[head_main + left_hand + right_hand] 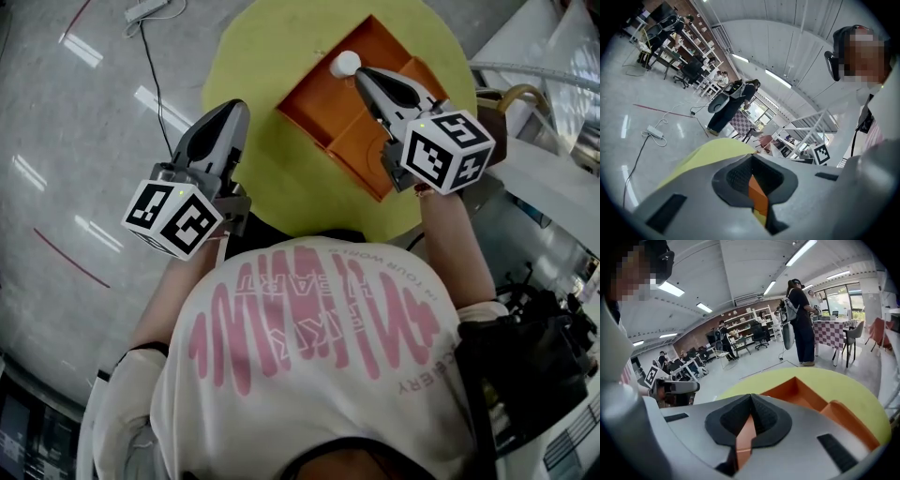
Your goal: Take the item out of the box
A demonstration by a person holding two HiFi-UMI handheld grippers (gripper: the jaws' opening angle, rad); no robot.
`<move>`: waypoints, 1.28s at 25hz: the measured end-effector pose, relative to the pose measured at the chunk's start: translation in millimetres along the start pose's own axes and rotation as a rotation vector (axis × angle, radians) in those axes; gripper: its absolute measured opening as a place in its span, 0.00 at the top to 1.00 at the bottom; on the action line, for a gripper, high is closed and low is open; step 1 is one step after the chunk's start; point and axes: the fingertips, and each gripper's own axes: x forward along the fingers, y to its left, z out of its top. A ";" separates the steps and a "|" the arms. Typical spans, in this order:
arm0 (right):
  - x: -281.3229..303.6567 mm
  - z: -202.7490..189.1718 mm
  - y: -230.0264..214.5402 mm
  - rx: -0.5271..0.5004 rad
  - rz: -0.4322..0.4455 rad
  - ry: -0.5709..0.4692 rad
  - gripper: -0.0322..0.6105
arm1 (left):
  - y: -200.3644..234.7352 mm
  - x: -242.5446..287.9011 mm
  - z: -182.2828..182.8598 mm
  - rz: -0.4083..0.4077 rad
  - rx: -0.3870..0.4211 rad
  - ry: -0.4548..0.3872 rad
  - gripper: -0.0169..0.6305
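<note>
An orange box with several compartments lies on a round yellow-green table. A white ball rests at the box's far end. My right gripper reaches over the box, jaws shut and empty, its tip just beside the ball. The right gripper view shows those shut jaws above the orange box; the ball is hidden there. My left gripper hovers over the table's left edge, away from the box. Its jaws are shut on nothing, with the table beyond them.
A power strip and its cable lie on the grey floor left of the table. A brown object and white furniture stand right of the table. A person stands farther off beside a checkered table.
</note>
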 end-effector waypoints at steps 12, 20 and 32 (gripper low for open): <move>15.3 -2.1 -15.5 -0.173 -0.023 0.127 0.94 | 18.0 -21.3 -3.5 0.068 0.004 -0.058 0.96; 20.7 -1.3 -19.3 -0.332 0.020 0.236 0.94 | 24.7 -32.4 -13.1 0.079 -0.027 -0.033 0.96; 34.5 -13.1 -18.1 -0.476 0.079 0.337 0.61 | 39.1 -45.5 -20.0 0.141 -0.070 -0.040 0.96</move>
